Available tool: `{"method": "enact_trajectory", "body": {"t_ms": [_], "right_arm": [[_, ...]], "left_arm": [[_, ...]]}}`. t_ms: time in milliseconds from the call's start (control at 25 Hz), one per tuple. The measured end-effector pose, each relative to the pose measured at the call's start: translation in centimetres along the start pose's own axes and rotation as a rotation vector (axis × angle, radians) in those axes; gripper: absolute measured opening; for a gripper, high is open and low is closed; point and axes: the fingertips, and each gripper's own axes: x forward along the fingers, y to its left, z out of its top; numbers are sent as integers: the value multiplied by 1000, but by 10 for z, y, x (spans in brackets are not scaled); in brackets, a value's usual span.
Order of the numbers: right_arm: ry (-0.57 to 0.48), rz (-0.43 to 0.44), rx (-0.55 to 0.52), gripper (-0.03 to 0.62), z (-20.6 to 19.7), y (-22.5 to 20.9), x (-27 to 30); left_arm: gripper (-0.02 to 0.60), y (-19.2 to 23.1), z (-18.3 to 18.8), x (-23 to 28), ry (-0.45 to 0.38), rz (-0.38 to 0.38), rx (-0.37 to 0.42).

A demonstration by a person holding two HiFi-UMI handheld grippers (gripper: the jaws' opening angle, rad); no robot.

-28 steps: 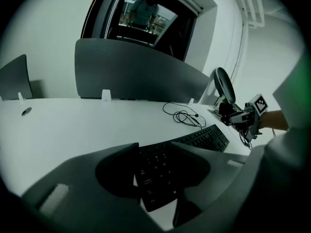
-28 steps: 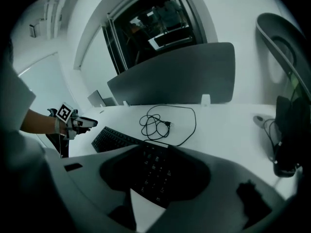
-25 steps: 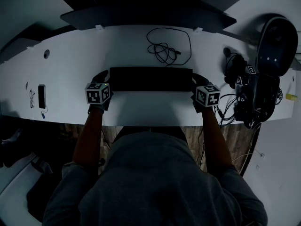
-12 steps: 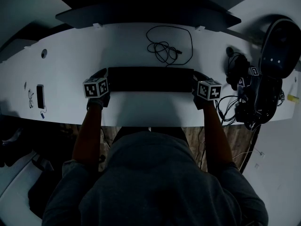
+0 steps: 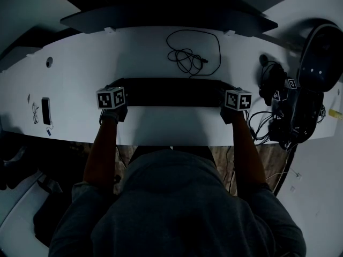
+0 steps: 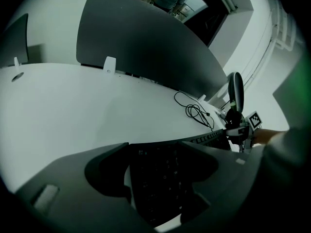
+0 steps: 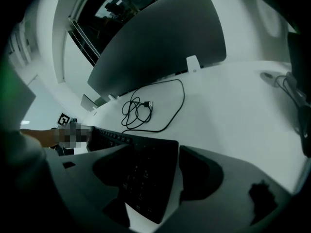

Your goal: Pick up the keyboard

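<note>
Black keyboard point(image 5: 171, 91) flat on desk point(image 5: 161, 123), ends at 9 and 3 o'clock; I see left gripper point(image 5: 114, 86) and right gripper point(image 5: 228, 88) straddling one end each, jaws just opened wide, unclamped, set for a level lift.

The head view looks from above the person's hood point(image 5: 171, 197) steeply down on the desk point(image 5: 161, 52), far enough off to take in most of it. The left gripper view sits low and close at the keyboard's point(image 5: 171, 91) left end, facing along it to the right. The right gripper view mirrors it from the right end, facing left. All three share the keyboard, the cable point(image 5: 187, 55) and the divider point(image 5: 166, 17)
</note>
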Motion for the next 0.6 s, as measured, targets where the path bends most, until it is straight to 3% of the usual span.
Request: {"method": "enact_trajectory", "body": {"t_ms": [400, 600], "right_arm": [[40, 0, -11, 284, 0, 0, 8], [58, 1, 46, 282, 1, -3, 9]], "left_arm": [[314, 1, -5, 5, 38, -13, -43], [314, 3, -5, 6, 51, -4, -59]]}}
